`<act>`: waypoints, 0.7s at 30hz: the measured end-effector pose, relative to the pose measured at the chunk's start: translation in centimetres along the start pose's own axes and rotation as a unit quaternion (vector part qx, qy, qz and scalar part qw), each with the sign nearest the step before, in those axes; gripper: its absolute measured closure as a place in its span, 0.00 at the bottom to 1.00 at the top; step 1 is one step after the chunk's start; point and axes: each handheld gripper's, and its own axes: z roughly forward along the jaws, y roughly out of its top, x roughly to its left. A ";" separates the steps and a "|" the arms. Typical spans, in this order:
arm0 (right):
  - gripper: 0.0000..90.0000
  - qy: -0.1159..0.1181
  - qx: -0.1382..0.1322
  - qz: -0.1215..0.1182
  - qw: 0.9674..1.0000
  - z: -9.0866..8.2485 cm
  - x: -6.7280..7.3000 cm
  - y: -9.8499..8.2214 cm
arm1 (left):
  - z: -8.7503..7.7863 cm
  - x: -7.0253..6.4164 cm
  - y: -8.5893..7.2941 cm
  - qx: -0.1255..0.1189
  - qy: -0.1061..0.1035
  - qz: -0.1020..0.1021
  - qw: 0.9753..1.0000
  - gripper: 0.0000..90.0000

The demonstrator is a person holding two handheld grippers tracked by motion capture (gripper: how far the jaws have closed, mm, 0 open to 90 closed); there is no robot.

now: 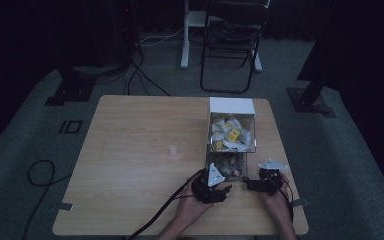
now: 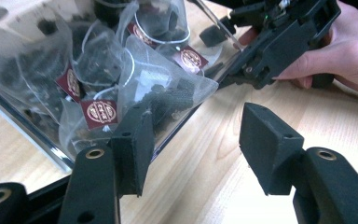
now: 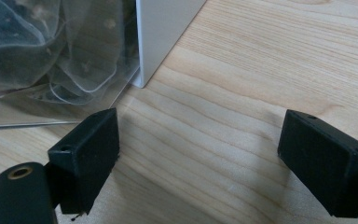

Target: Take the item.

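Left gripper view: the left gripper (image 2: 193, 144) stands released beside the clear box (image 2: 23, 130) of pyramid tea bags (image 2: 168, 93) at the desk's (image 2: 205, 177) near edge. The right gripper (image 3: 200, 158), also released, waits beside the box. The bags look light, soft and crushable, so pinch one gently by its mesh corner or tag.

Pale wood-grain table (image 1: 140, 150). Clear box (image 1: 231, 134), white far wall. Far compartment: white and yellow sachets (image 1: 232, 134). Near compartment: translucent tea bags (image 2: 168, 88), dark leaf, maroon tags (image 2: 99, 112). Black grippers.
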 end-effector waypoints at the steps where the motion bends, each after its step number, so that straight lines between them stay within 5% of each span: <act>1: 0.14 0.000 0.000 0.000 1.000 0.0 0.0 0.0 | -0.1 -0.1 0.2 -0.008 0.004 0.001 1.000 0.51; 14: 0.14 0.000 0.000 0.000 1.000 0.0 0.0 0.0 | 1.5 -0.5 1.8 -0.012 0.030 0.025 0.999 0.53; 21: 0.14 0.000 0.000 0.000 1.000 0.0 0.0 0.0 | 1.6 -0.1 1.8 -0.012 0.044 0.023 0.999 0.67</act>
